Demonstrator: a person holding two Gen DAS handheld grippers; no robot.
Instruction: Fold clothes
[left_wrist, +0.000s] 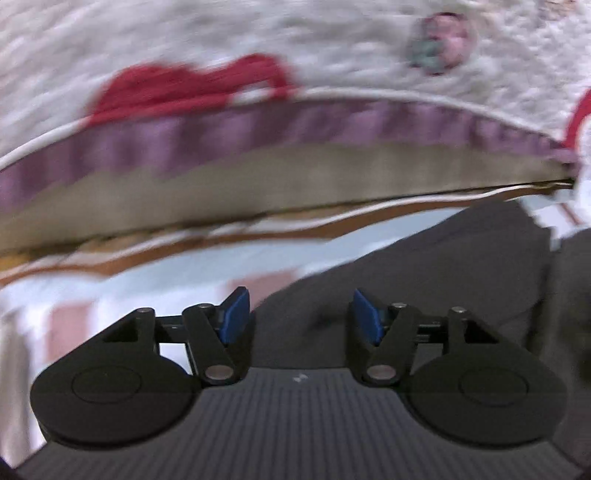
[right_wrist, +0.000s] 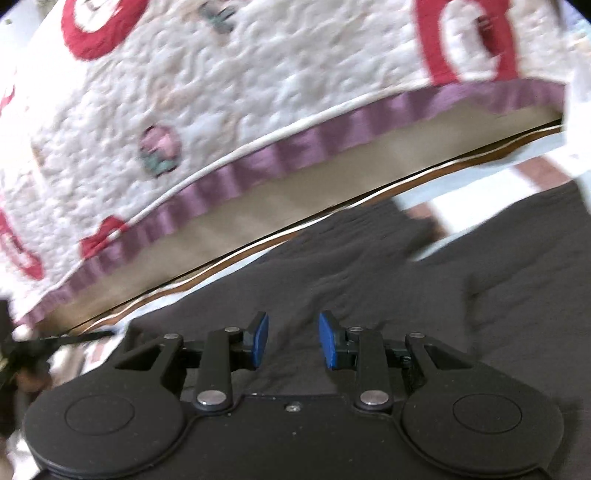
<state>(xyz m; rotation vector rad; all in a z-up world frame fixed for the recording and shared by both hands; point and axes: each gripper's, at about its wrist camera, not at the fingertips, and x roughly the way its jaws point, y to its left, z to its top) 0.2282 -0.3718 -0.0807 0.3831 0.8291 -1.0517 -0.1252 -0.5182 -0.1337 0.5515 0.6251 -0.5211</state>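
A dark grey garment (left_wrist: 436, 266) lies spread on a white-and-pink striped sheet (left_wrist: 140, 288); in the right wrist view the same dark grey garment (right_wrist: 369, 258) fills the lower half. My left gripper (left_wrist: 300, 314) is open just above the garment's left edge, nothing between its blue pads (left_wrist: 236, 314). My right gripper (right_wrist: 293, 339) is open over the middle of the cloth, its blue pads (right_wrist: 328, 339) apart and empty. Both views are blurred by motion.
A quilted cream bedspread (right_wrist: 240, 92) with red shapes and a purple ruffle (right_wrist: 258, 162) lies beyond the garment, its tan side (left_wrist: 258, 184) below the ruffle. The other gripper's black tip (right_wrist: 22, 350) shows at the far left of the right wrist view.
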